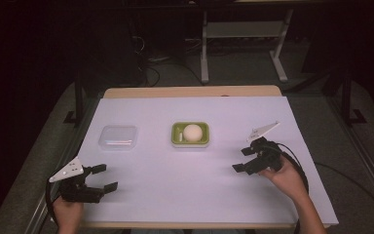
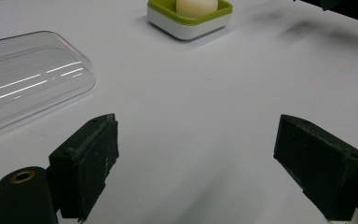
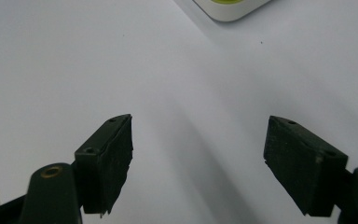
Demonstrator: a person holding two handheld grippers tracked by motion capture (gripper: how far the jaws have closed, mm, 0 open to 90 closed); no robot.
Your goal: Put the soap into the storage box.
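The left gripper (image 1: 99, 178) and right gripper (image 1: 242, 160) are hovering near the counter's (image 1: 151, 195) front edge, jaws spread wide (gripping nothing). Farther back, a clear lid (image 1: 119, 137) is lying beside the green tray (image 1: 190, 141) holding a pale ball (image 1: 193, 132).

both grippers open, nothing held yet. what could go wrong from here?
The clear lid is flat, glossy and low on the table, so the left gripper might slip off its edge. The round ball sits loose in the green tray; nudging the tray with the right gripper could roll it out.
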